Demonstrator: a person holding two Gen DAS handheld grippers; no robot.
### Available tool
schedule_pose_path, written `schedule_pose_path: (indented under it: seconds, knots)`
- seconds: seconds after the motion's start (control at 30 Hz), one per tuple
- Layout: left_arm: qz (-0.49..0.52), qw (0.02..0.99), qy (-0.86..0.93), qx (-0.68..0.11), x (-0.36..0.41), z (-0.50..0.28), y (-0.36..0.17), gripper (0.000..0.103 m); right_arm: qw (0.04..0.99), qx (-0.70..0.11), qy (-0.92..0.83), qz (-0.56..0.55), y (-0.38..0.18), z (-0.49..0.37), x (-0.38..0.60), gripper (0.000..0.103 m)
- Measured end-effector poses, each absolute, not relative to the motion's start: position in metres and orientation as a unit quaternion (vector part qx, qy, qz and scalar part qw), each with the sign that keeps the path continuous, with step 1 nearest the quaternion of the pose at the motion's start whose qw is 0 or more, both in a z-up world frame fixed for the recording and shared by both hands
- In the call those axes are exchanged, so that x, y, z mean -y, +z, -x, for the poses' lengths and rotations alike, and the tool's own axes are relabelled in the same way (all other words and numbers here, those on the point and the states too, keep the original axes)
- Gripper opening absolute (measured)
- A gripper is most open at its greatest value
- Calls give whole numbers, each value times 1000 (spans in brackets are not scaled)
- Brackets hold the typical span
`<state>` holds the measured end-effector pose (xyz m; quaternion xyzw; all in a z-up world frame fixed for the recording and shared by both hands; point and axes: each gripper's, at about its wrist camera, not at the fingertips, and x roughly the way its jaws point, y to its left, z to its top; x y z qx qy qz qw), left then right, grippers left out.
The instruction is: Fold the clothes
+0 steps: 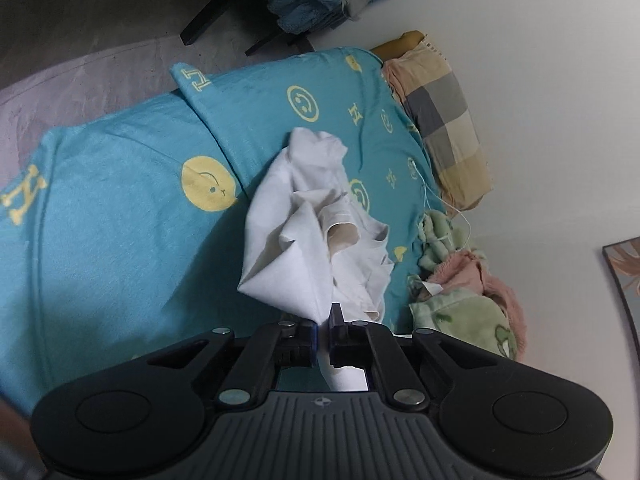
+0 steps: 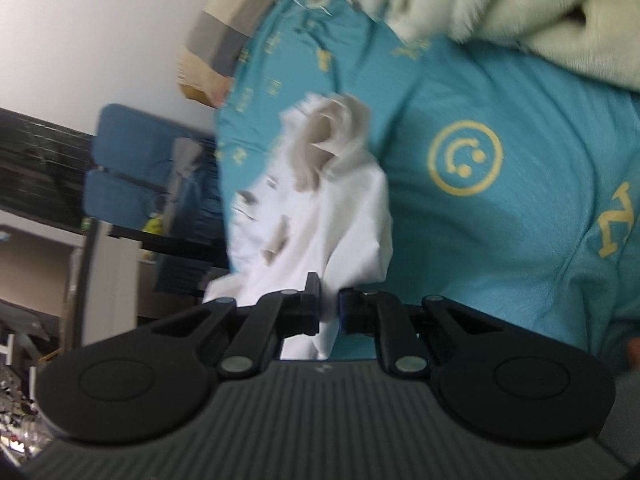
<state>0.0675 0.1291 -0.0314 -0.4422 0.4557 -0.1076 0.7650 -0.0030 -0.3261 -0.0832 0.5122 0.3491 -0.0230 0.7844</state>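
A crumpled white garment [image 1: 304, 236] hangs bunched over the teal bed sheet [image 1: 120, 208] with yellow smiley prints. My left gripper [image 1: 323, 320] is shut on a pulled-up corner of it, and the cloth runs back between the jaws. In the right wrist view the same white garment [image 2: 320, 216] is blurred by motion. My right gripper [image 2: 329, 304] is shut on another part of its edge, with cloth trailing below the jaws. The garment is lifted between the two grippers, above the sheet [image 2: 500, 240].
A checked grey and beige pillow [image 1: 444, 120] lies at the head of the bed by the white wall. A green and pink fluffy blanket [image 1: 464, 300] is heaped beside the garment; it fills the top of the right wrist view [image 2: 500, 4]. A blue chair [image 2: 132, 172] stands off the bed.
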Motion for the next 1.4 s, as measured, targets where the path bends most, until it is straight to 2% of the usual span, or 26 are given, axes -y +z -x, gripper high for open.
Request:
schedule_pose_path:
  seconds: [0.17, 0.33, 0.57, 0.8, 1.0, 1.17, 1.4]
  knots:
    - [427, 783, -109, -438, -137, -23, 20, 5, 796, -328, 5, -509, -36, 41, 322, 11]
    - [435, 781, -101, -437, -149, 29, 35, 5, 804, -316, 17, -503, -11, 89, 315, 11]
    - [435, 785, -85, -432, -140, 6, 43, 5, 787, -337, 0, -516, -2, 67, 319, 11]
    - [412, 797, -84, -434, -114, -90, 10, 6, 776, -348, -15, -526, -26, -10, 332, 12]
    - [427, 801, -84, -411, -105, -165, -48, 6, 757, -363, -20, -543, -68, -81, 344, 12]
    - [440, 797, -75, -407, -101, -205, -105, 6, 747, -382, -22, -544, -104, -126, 346, 12]
    - [452, 772, -68, -442, -102, -240, -141, 7, 747, -403, -34, -527, -144, -159, 347, 12]
